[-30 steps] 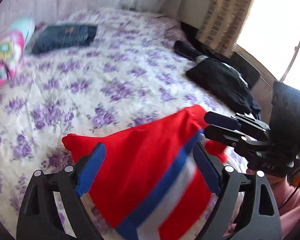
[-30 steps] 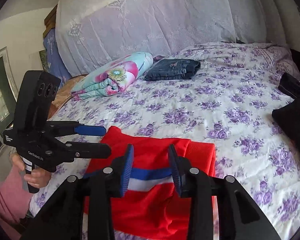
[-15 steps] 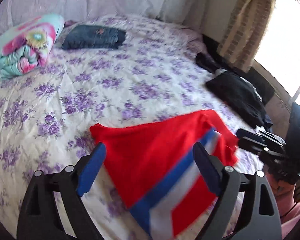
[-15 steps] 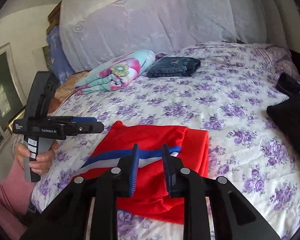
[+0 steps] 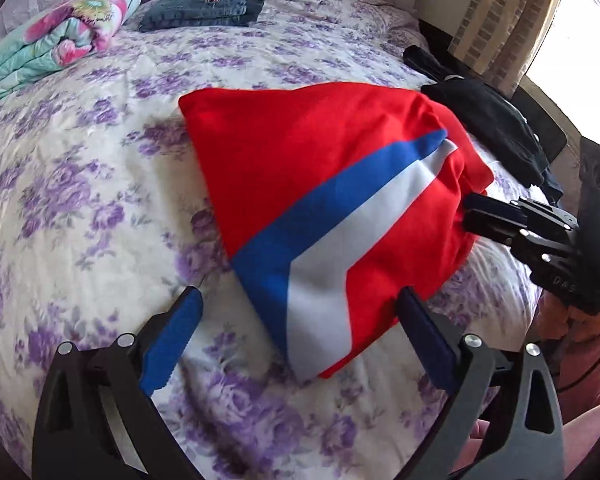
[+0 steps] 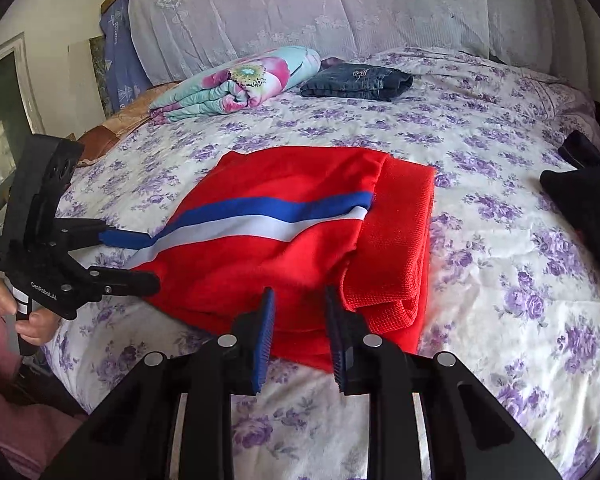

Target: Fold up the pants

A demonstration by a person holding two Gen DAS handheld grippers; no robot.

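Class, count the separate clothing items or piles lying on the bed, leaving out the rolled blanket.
3: red pants at the near edge, folded jeans beside the blanket at the far end, a dark pile on the window side. That pile may hold several garments.

Folded pants [image 6: 292, 240] lie on the bed [image 6: 500, 264], jeans [image 6: 360, 80] behind them.

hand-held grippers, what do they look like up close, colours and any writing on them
Both are matte black frames with silver bolts and two fingers lined with ribbed blue pads. The left hand-held gripper carries white lettering on its side and a pistol-style handle. The right hand-held gripper shows faint letters on its body. The bare hand holding the handle has a pink sleeve behind it.
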